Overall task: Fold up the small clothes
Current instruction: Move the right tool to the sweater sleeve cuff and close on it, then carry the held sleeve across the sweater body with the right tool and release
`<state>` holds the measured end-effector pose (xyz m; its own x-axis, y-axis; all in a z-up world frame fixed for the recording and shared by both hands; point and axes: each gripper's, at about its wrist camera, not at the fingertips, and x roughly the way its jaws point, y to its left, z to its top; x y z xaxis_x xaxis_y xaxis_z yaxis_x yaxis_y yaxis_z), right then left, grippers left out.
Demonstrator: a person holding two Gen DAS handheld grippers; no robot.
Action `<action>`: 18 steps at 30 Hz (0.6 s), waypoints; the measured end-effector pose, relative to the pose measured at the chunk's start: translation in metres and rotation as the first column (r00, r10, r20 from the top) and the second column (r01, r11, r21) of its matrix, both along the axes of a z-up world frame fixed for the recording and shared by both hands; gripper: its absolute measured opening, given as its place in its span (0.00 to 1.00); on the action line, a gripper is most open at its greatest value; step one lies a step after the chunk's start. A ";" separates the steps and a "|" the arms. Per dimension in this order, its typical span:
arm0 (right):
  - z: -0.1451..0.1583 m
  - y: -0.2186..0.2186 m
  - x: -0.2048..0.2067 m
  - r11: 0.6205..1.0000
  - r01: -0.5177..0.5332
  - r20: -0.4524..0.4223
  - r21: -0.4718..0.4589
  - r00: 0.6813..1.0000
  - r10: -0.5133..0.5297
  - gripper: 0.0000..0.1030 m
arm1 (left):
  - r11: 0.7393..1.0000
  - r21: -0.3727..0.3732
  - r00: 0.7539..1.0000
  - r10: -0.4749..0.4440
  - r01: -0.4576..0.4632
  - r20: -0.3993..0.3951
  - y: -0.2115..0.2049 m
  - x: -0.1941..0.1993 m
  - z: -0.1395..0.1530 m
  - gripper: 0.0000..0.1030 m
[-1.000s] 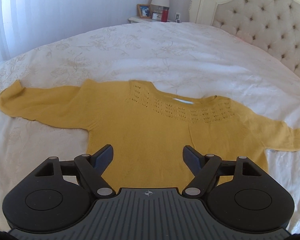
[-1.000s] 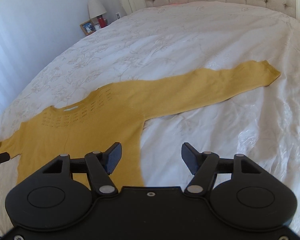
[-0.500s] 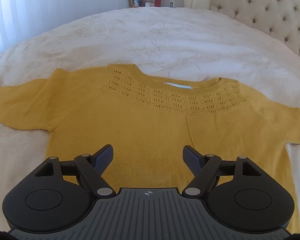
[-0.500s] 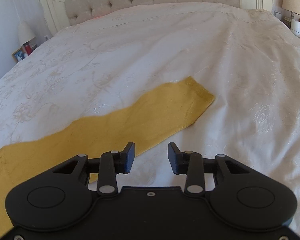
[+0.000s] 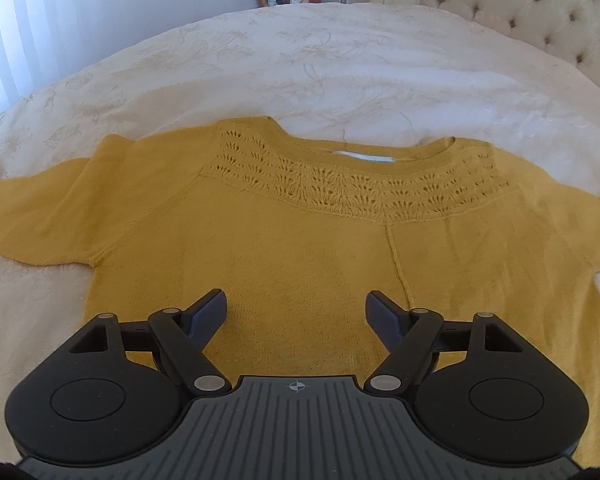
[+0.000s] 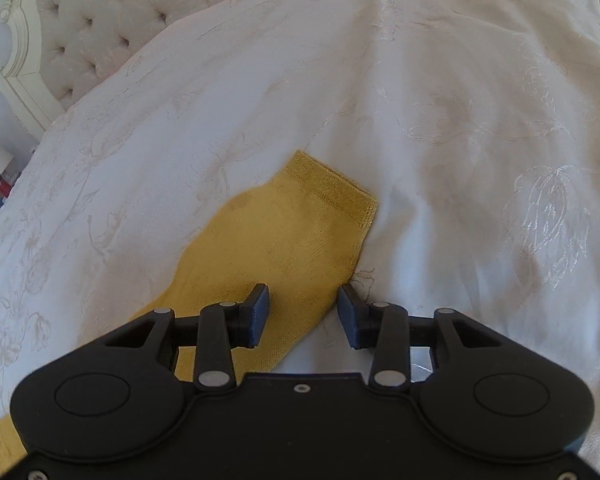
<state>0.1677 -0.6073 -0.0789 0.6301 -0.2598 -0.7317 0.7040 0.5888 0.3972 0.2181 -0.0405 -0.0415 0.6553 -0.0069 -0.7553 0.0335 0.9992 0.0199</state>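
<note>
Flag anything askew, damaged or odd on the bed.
Nothing stands out. The yellow sweater lies flat and unfolded on the white bedspread, its sleeve cuff flat and intact. I see no tears or stains.

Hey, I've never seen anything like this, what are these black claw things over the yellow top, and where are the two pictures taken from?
These are two hand-held grippers, one in each of a person's hands, each with a wide-angle camera looking along its two fingers. One picture comes from the left gripper, the other from the right gripper. A mustard-yellow knitted sweater lies flat on a white embroidered bedspread. The left gripper hovers open over the sweater's body. The right one is over the sleeve near its cuff; its jaws have just been narrowing, with the sleeve's edge showing in the gap between them, but they stand apart. Nothing is held.
</note>
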 end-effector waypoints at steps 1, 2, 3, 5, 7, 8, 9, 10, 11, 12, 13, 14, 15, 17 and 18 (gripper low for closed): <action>-0.002 -0.002 -0.001 1.000 0.013 0.014 0.018 1.000 -0.013 0.48 | 1.000 -0.003 1.000 0.001 -0.001 -0.002 0.001 0.000 0.000 0.74; -0.004 -0.003 -0.003 0.999 0.025 0.031 0.037 0.999 -0.027 0.48 | 1.000 -0.006 1.000 0.003 -0.003 -0.005 0.001 0.000 0.000 0.74; -0.007 -0.005 -0.005 0.998 0.036 0.057 0.054 0.998 -0.039 0.48 | 1.000 -0.009 1.000 0.003 -0.004 -0.008 0.002 0.001 0.000 0.74; -0.008 -0.006 -0.009 0.996 0.044 0.087 0.074 0.995 -0.050 0.32 | 1.000 -0.012 1.000 0.005 -0.005 -0.009 0.004 0.000 0.001 0.74; -0.003 -0.005 -0.010 0.997 0.036 0.087 0.074 0.995 -0.043 0.13 | 1.000 -0.016 1.000 0.007 -0.007 -0.002 0.006 0.000 0.004 0.74; 0.003 -0.001 -0.011 0.998 0.029 0.083 0.051 0.996 -0.033 0.13 | 1.000 -0.017 1.000 0.010 -0.010 0.001 0.007 0.000 0.005 0.74; 0.012 0.005 -0.010 1.000 0.008 0.079 0.010 0.997 -0.008 0.12 | 1.000 -0.017 1.000 0.017 -0.016 0.001 0.008 0.001 0.007 0.74; 0.021 0.011 -0.008 1.000 -0.017 0.076 -0.025 0.997 0.019 0.12 | 1.000 -0.018 1.000 0.021 -0.021 0.000 0.010 0.002 0.008 0.74; 0.030 0.016 -0.006 0.998 -0.042 0.074 -0.055 0.996 0.046 0.12 | 0.999 -0.022 1.000 0.026 -0.026 -0.001 0.012 0.002 0.009 0.74; 0.040 0.023 -0.004 0.995 -0.069 0.079 -0.078 0.994 0.075 0.12 | 0.999 -0.030 1.000 0.031 -0.031 -0.004 0.014 0.003 0.011 0.74; 0.050 0.029 -0.002 0.991 -0.093 0.087 -0.092 0.991 0.102 0.12 | 0.999 -0.035 0.999 0.034 -0.035 -0.006 0.016 0.003 0.013 0.74; 0.061 0.036 -0.001 0.987 -0.119 0.099 -0.105 0.987 0.129 0.12 | 0.999 -0.038 0.999 0.037 -0.037 -0.009 0.018 0.004 0.016 0.74; 0.073 0.045 0.001 0.982 -0.148 0.114 -0.117 0.980 0.161 0.12 | 0.999 -0.038 0.999 0.037 -0.037 -0.010 0.020 0.004 0.018 0.74; 0.095 0.065 0.007 0.968 -0.208 0.133 -0.139 0.965 0.226 0.12 | 0.999 -0.031 1.000 0.022 -0.022 0.000 0.023 0.003 0.026 0.74; 0.107 0.078 0.012 0.957 -0.246 0.139 -0.154 0.953 0.268 0.12 | 1.000 -0.021 1.000 0.014 -0.014 0.007 0.024 0.003 0.029 0.74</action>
